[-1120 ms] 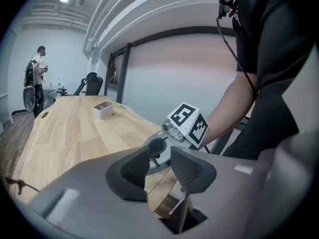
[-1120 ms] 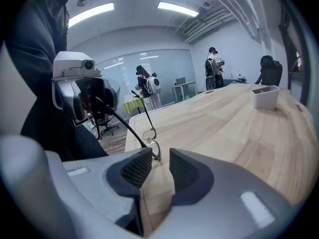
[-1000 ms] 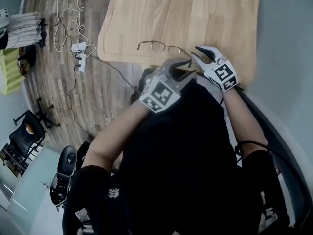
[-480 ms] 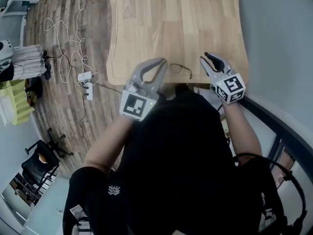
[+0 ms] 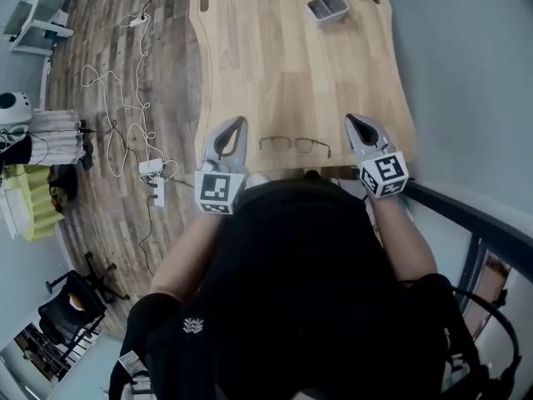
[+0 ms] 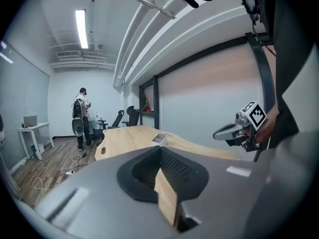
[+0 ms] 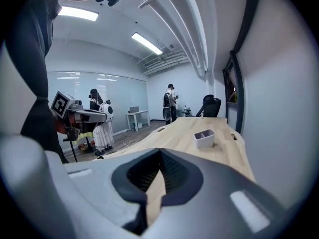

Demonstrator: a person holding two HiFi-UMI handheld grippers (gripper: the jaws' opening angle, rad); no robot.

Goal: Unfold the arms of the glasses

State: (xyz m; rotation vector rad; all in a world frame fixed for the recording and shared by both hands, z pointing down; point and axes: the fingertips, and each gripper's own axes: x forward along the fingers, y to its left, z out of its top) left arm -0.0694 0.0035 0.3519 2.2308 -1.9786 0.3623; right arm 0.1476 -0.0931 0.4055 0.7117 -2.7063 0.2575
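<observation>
The left gripper (image 5: 232,128) and right gripper (image 5: 358,125) have drawn back, their fingers just closed together on nothing. The thin wire-framed glasses (image 5: 293,144) lie free between them on the pale wooden surface (image 5: 283,48), so the unfolding is likely finished.

Head cam top-down; others level, share table (image 5: 283,57).

A light wooden table (image 5: 283,65) is shown from above. A pair of thin-framed glasses (image 5: 294,145) is laid flat close to its near edge, roughly midway between left and right. A small grey container (image 5: 327,7) (divided into two compartments) is set at the far right, well apart from the glasses. One slot (image 5: 204,0) is cut through the top at the far left.
</observation>
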